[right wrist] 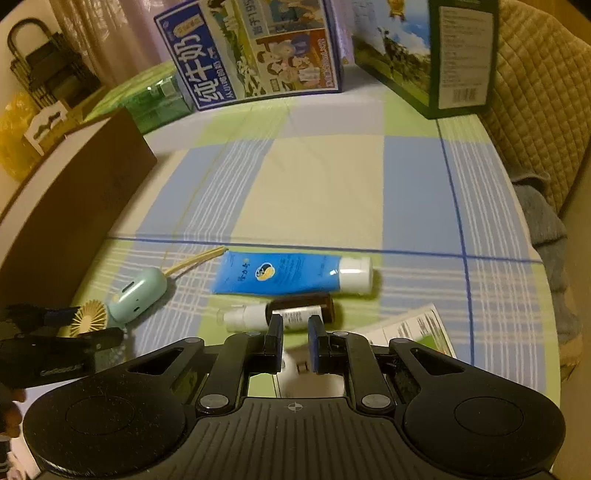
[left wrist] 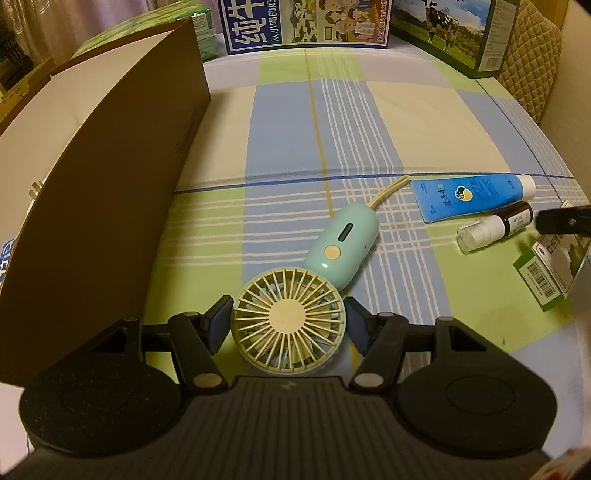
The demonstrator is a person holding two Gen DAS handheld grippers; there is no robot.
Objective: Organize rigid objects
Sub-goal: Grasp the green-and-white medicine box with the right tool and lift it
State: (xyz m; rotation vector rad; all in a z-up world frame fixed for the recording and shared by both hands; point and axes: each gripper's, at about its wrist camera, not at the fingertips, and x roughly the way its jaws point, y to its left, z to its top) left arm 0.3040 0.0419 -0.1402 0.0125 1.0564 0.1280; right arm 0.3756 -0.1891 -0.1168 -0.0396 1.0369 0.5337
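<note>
A mint-green handheld fan (left wrist: 343, 243) with a cream grille lies on the checked cloth. Its round head sits between the pads of my left gripper (left wrist: 288, 308), which press on both sides of the rim. The right wrist view shows the same grip by that gripper (right wrist: 79, 321) on the fan (right wrist: 136, 291). A blue tube (right wrist: 288, 275) and a brown spray bottle (right wrist: 258, 315) lie side by side ahead of my right gripper (right wrist: 295, 325). Its jaws are shut on the edge of a thin green-and-white carton (right wrist: 410, 328), which the left wrist view shows tilted up (left wrist: 546, 277).
A tall brown cardboard box (left wrist: 110, 184) stands along the left, close to the fan. A blue milk carton case (left wrist: 303, 22) and a green cow-print box (left wrist: 454, 29) line the far edge. A quilted chair back (left wrist: 532, 66) rises at the right.
</note>
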